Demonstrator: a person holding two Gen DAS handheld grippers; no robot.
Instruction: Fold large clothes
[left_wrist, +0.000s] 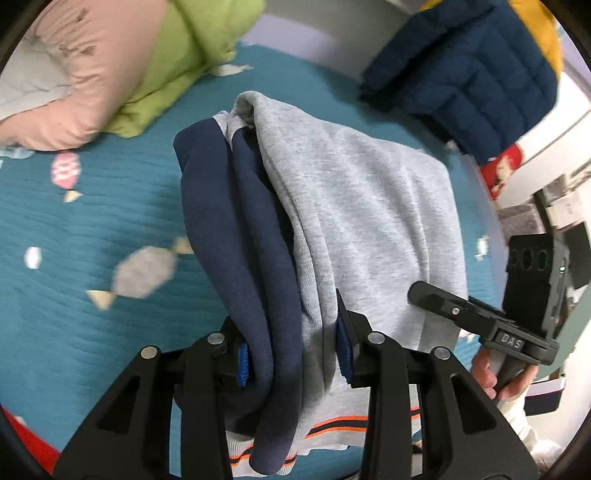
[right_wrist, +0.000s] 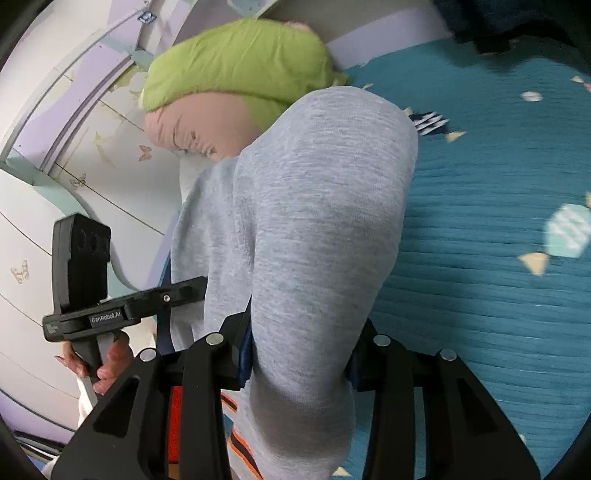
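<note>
Both tools — left (left_wrist: 295, 350), right (right_wrist: 299, 354) — apparently clamp the grey sweatshirt (left_wrist: 354, 192)

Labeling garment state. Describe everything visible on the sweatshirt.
The sweatshirt is heather-grey knit with navy sleeves and an orange-and-navy striped hem. It is bunched into thick folds, draped over the teal bedspread. The left gripper and right gripper each clamp a fold between their fingers.
</note>
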